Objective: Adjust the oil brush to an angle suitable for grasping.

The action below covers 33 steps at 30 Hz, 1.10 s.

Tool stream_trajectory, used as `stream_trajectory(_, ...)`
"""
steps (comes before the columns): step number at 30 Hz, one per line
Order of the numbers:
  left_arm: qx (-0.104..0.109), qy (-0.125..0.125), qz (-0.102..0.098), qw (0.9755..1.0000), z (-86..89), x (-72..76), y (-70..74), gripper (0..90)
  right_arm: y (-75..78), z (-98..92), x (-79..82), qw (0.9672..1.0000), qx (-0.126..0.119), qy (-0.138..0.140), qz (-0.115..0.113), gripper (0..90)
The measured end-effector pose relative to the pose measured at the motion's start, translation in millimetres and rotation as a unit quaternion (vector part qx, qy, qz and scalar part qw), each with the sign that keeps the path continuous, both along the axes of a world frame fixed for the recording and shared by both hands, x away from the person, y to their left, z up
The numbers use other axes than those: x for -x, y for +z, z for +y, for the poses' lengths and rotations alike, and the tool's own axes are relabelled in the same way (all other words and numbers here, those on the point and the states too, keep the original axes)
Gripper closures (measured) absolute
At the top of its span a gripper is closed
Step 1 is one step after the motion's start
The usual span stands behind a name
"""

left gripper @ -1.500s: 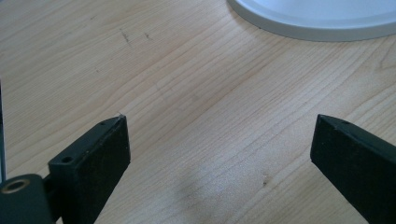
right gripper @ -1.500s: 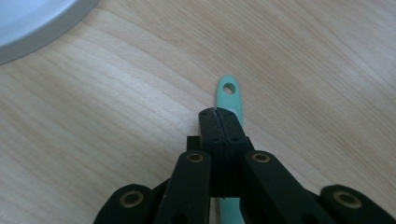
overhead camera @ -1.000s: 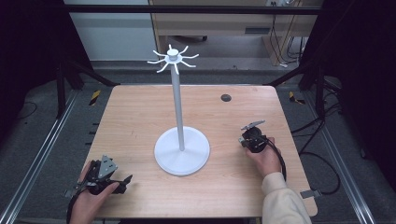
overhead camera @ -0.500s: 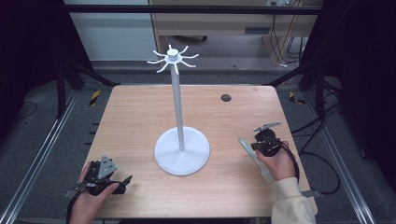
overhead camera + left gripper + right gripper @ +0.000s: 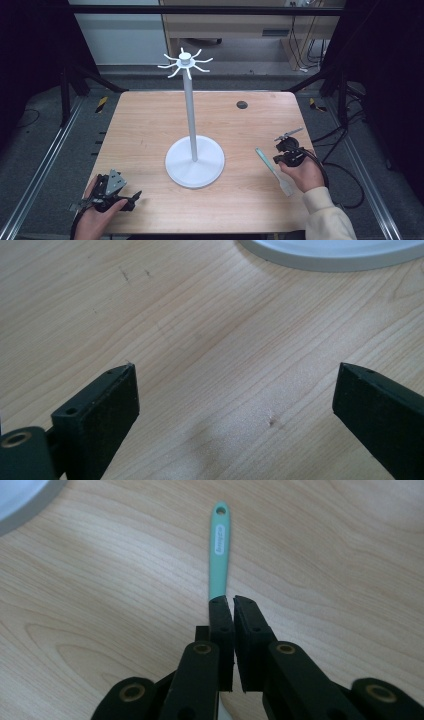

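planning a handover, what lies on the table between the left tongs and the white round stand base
Nothing: bare light wood tabletop runs from the open left tongs to the white round stand base, in the high view and the left gripper view.

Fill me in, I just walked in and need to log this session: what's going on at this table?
A person sits at a wooden table with a two-jaw gripper in each hand. The right gripper is shut on a teal-handled spatula, holding it just off the tabletop, to the right of a tall white hook stand. None of the stand's hooks carries anything. The left gripper rests near the table's front left corner, jaws wide open with nothing between them.
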<state>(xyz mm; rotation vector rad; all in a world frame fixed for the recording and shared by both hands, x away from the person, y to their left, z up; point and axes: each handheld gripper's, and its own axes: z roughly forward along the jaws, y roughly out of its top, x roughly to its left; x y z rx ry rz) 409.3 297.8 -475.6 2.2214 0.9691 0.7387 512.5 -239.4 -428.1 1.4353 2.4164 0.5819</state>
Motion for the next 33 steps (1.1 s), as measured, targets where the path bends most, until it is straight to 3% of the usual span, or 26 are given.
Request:
stream_trajectory(5,0.008,0.001,-0.003,1.0,-0.3,-0.4,1.5,4.3,-9.6,-0.9,-1.8,0.9995,0.019,-0.007,0.026,81.6)
stream_trajectory(15,0.008,0.002,-0.003,1.0,-1.5,-1.0,0.7,4.2,-19.1,1.1,-6.3,0.9983,0.027,-0.006,0.052,69.4)
stream_trajectory(33,0.002,-0.002,0.001,1.0,-1.0,-1.0,1.0,4.2,-34.8,8.9,-13.0,0.9949,0.039,0.0,0.093,75.3)
